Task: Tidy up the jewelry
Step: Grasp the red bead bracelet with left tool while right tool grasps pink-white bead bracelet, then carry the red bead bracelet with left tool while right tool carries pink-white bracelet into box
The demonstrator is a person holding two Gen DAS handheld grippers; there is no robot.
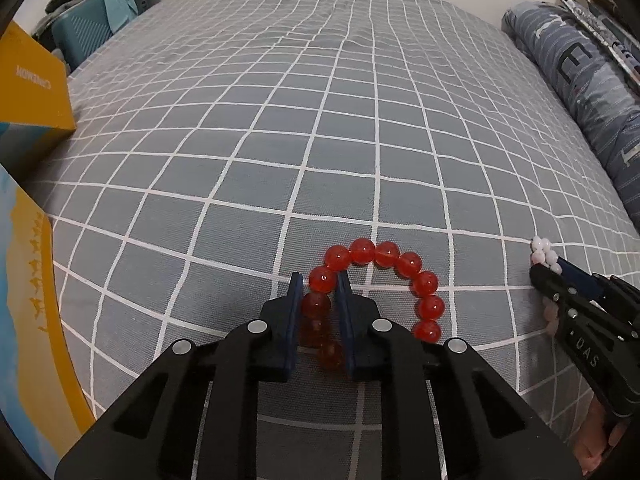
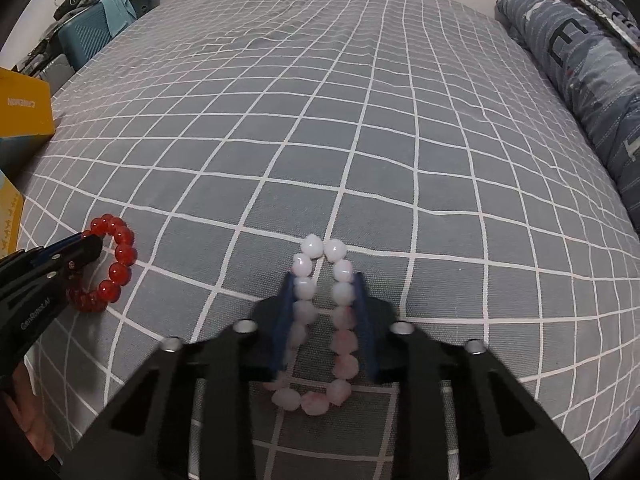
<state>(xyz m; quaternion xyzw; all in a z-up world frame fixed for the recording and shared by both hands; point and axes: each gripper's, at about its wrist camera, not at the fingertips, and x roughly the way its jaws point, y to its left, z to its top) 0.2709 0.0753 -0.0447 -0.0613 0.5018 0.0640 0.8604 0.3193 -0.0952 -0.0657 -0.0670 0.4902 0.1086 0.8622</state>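
Left gripper point(image 1: 318, 280) pinching red bracelet point(image 1: 384, 256) | right gripper point(image 2: 324, 276) squeezing white bracelet point(image 2: 320, 248)

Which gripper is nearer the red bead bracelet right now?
Left. The left gripper is clamped on the red bead bracelet; the right gripper sits off to its right, squeezing the white bead bracelet.

My grippers are matte black with blue finger pads point(image 1: 294, 312) and silver screws. One side reads "DAS", the other "GenRobot.AI".
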